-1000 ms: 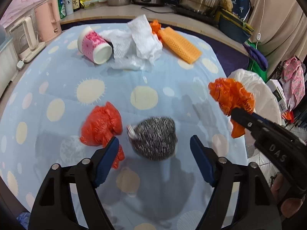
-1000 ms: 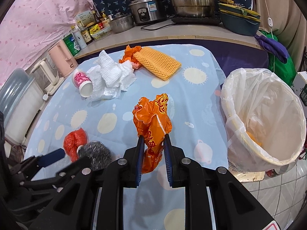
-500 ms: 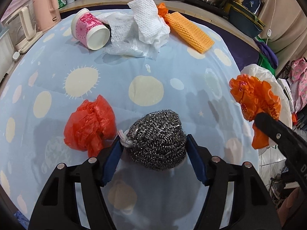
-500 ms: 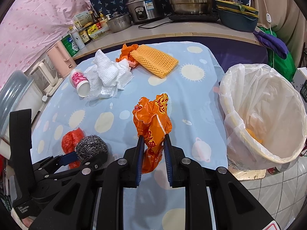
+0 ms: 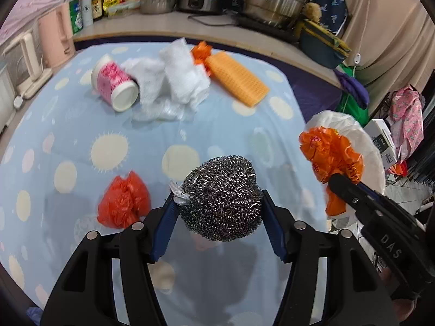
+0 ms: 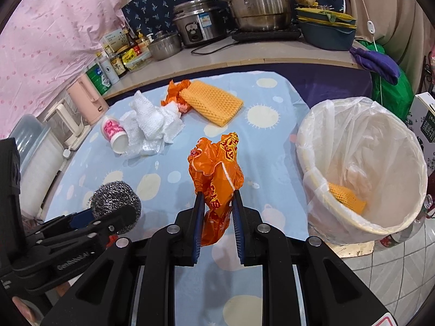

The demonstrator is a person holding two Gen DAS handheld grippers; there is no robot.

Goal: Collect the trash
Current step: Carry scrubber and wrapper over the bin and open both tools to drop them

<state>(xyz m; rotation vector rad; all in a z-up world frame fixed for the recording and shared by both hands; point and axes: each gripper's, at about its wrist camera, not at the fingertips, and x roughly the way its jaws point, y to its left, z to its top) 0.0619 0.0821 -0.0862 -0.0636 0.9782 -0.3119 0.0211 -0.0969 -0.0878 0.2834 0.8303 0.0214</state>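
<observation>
A pink curtain point(image 6: 54, 27) hangs left of a counter point(image 6: 244, 54) bearing steel pots point(image 6: 258, 2).

I am holding my left gripper point(image 5: 218, 212) tilted downward, its jaws closing on the steel-wool scrubber point(image 5: 221, 198) that sits between the blue pads. My right gripper point(image 6: 217, 203) is also angling downward, off to the right of the left one, its jaws standing narrow and pinching the crumpled orange plastic bag point(image 6: 216, 168). A fingertip of my right hand point(image 5: 402, 304) is showing behind its black handle.
</observation>
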